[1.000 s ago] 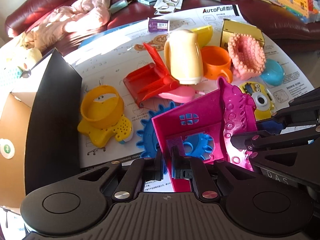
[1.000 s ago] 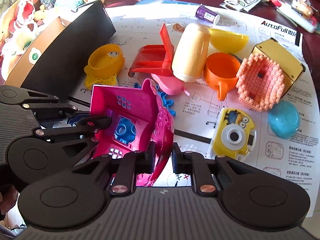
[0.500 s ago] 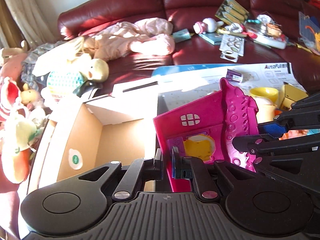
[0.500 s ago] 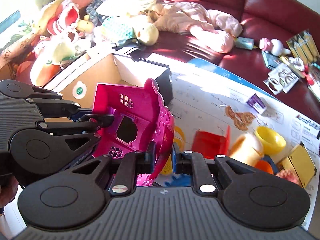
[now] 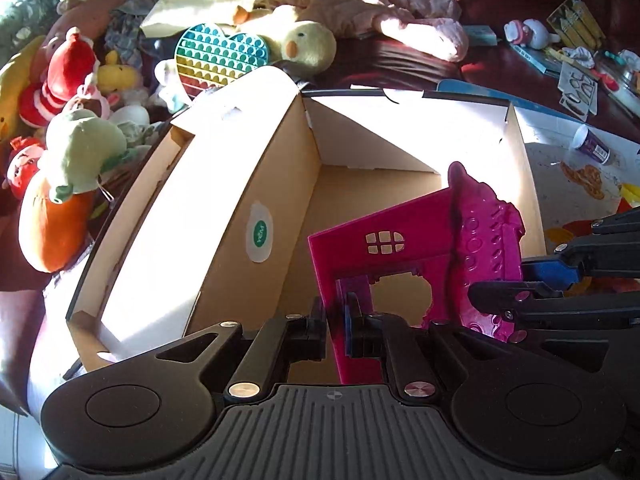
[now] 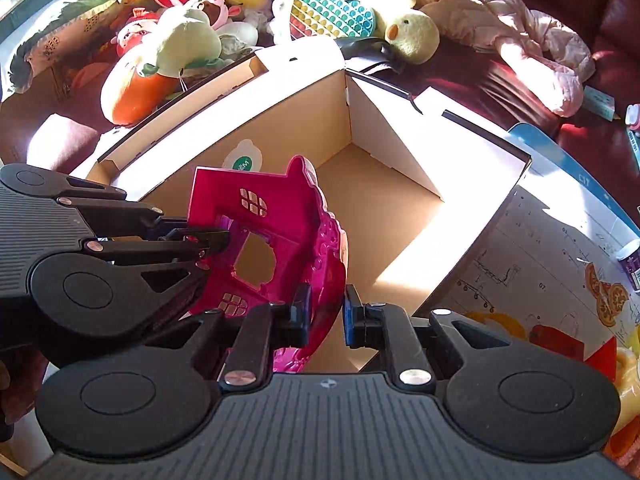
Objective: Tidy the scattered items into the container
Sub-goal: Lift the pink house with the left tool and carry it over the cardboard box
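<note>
A magenta toy house piece (image 5: 404, 252) with a small window and a door cut-out hangs over the open cardboard box (image 5: 256, 184). My left gripper (image 5: 335, 322) is shut on the flat wall's lower edge. My right gripper (image 6: 324, 312) is shut on the curved bumpy roof edge of the same toy house piece (image 6: 288, 236). Each gripper shows in the other's view: the right gripper (image 5: 516, 280) at the right side, the left gripper (image 6: 212, 240) at the left. The cardboard box (image 6: 384, 208) has nothing visible inside; its floor is partly sunlit.
Plush toys (image 5: 76, 168) and a rainbow pop-bubble heart (image 5: 218, 60) crowd the sofa beyond the box's left and far sides. A yellow duck plush (image 6: 412, 32) and a pink garment (image 6: 532, 36) lie behind. A printed paper sheet (image 6: 560, 272) with more toys lies right of the box.
Both grippers carried the magenta house leftward from above the scattered toys on the paper sheet to over the open box, rolling as they went. Both grips held.
</note>
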Motion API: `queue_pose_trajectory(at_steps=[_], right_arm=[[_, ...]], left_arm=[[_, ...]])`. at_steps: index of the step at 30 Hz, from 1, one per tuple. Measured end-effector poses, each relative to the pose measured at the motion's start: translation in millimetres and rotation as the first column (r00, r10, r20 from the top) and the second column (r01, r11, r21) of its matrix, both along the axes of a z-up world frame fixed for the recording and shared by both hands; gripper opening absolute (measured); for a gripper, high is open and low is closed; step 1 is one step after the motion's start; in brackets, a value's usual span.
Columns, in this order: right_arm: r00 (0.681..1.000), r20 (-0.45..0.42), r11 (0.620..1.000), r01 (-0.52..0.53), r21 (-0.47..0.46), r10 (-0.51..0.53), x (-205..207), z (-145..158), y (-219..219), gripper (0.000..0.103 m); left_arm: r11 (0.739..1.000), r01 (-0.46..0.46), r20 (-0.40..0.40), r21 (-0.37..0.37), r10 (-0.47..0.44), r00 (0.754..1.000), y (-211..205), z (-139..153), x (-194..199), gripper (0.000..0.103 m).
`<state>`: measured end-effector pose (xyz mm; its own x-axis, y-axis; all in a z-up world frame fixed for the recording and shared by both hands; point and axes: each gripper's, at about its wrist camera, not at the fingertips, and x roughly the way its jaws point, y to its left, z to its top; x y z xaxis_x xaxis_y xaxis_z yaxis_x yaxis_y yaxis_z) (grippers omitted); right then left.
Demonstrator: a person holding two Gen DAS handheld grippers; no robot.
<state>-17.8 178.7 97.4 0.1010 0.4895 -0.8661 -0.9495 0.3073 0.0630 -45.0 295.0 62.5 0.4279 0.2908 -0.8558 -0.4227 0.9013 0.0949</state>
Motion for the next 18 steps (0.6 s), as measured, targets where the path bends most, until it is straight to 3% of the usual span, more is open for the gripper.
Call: queue_pose_trajectory(at_steps=[6, 13, 16, 18], right_arm=[[0.999, -0.032, 0.999, -0.014, -0.049, 0.012, 8.3, -18.3, 3.2, 0.019], [0.995, -0.016, 0.993, -0.095, -0.072, 0.094, 6.0, -19.0, 7.1, 0.024], [0.995, -0.009, 0.993, -0.103, -0.066, 0.103, 4.7, -17.4, 7.4, 0.039], [0.995, -0.013, 0.993, -0.102, -0.060, 0.102, 5.6, -16.9, 5.9, 0.041]], left_arm=[[0.999, 0.025, -0.032, -0.032, -0.026, 0.999, 0.4, -22.0, 8.9, 0.003], [0.998, 0.045, -0.067, -0.036, -0.047, 0.997, 1.9, -35.5, 9.5, 0.008], [0.998, 0.044, -0.065, -0.049, -0.047, 0.997, 3.8, -35.8, 7.2, 0.032], [0.999, 0.039, -0.054, -0.028, -0.041, 0.998, 2.6, -32.7, 5.5, 0.042]])
